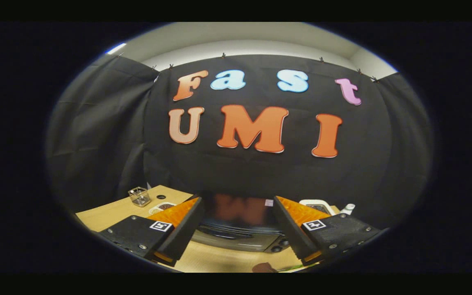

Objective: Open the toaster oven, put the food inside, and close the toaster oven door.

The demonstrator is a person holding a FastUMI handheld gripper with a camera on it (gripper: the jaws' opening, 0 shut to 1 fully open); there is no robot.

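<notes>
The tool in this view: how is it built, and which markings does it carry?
The tool has two wedge-shaped fingers that stand apart, with ridged inner pads. Each sits on a flat dark block fastened with small round screws and carries one square black-and-white marker tag. No cable can be seen.

Toaster oven (238,233) beyond parted claw (238,221)

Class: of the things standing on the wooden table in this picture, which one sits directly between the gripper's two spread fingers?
The toaster oven. It lies between and just ahead of the open gripper, door closed. The wire basket and white bottle stand off to either side.
</notes>
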